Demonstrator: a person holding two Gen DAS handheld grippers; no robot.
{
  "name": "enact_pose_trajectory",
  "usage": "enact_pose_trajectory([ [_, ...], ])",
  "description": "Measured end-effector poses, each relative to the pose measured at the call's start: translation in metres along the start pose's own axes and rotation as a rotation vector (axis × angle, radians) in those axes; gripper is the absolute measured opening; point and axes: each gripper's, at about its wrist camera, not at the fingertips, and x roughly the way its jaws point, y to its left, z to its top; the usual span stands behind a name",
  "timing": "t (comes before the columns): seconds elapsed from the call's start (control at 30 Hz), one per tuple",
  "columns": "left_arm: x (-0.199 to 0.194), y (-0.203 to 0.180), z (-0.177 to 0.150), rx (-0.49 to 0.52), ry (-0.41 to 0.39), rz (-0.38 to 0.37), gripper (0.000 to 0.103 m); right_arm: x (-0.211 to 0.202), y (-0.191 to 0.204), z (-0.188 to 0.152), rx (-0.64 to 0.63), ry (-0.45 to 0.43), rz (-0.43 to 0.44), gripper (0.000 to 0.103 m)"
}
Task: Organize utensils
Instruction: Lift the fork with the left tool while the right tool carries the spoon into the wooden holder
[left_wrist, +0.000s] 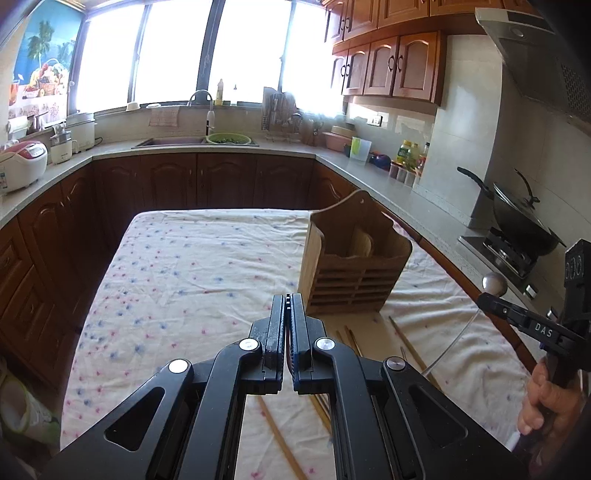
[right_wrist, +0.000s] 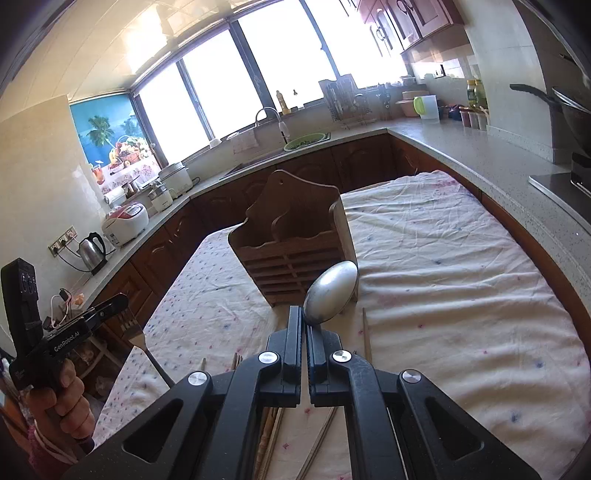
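Kitchen, table w/ floral cloth (left_wrist: 177, 266). Wooden utensil caddy (right_wrist: 295, 240) upright on cloth, = ref pt. R gripper (right_wrist: 306, 325) clamped on metal spoon (right_wrist: 330, 291), bowl just in front of caddy. L gripper (right_wrist: 118, 302) clamped on fork (right_wrist: 138, 332), left of caddy. Chopsticks (left_wrist: 406, 343) loose on cloth, near side of caddy.

left gripper (left_wrist: 287, 297): black linkage arms, round silver pivot screws, ribbed pads, "GenRobot.AI" in white on its side
right gripper (right_wrist: 305, 314): same black build, silver screws, white "DAS" lettering
sleeve (right_wrist: 40, 448): pink cuff
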Motion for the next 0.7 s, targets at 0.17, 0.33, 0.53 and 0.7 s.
enact_pose_trajectory([
  [0.17,0.010,-0.005,0.030,0.002,-0.062,0.032,0.002,-0.003,-0.003,0.022,-0.013,-0.049,-0.019,0.002],
  [0.33,0.021,-0.013,0.071,0.007,-0.136,0.051,0.002,-0.004,-0.004,0.055,-0.040,-0.117,-0.037,0.002],
  [0.53,0.044,-0.022,0.119,0.000,-0.232,0.098,0.002,0.000,0.002,0.102,-0.087,-0.213,-0.058,0.002],
  [0.7,0.080,-0.029,0.136,0.010,-0.265,0.145,0.002,0.025,0.001,0.131,-0.106,-0.238,-0.077,0.002],
])
